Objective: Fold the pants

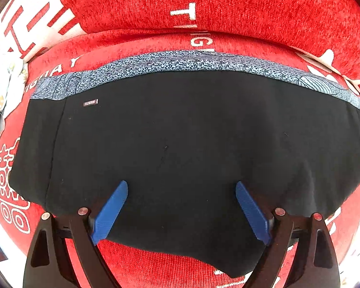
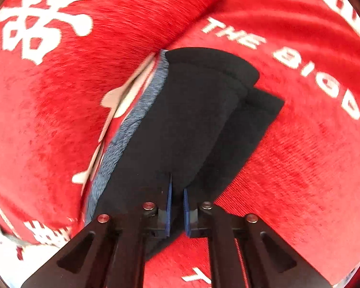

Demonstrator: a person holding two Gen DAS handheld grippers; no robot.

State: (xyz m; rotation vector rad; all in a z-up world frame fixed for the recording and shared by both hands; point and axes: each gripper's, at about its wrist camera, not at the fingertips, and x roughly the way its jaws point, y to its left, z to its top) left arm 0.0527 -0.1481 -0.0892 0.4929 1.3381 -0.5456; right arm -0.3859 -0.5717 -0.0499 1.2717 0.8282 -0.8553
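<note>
Pants: we saw the black pants (image 1: 180, 144) filling the centre of the left view, on the red cover (image 1: 252, 4), their speckled blue band (image 1: 180, 61) along the upper edge.
Left hand-held gripper (image 1: 182, 212): released, blue fingers (image 1: 110, 212) spread wide over the lower hem.
Right hand-held gripper (image 2: 177, 210): clenched, seemingly pinching the pants' (image 2: 180, 124) lower edge.
Doing it well: we judged the fold should carry hem toward band, edges aligned, cloth kept taut.
Surroundings: white lettering (image 2: 232, 33) upper right; a cushion seam (image 2: 192, 24) above could snag.

Red lettered cloth surface (image 1: 252, 4), folded black pants (image 1: 180, 132) lying on it
</note>
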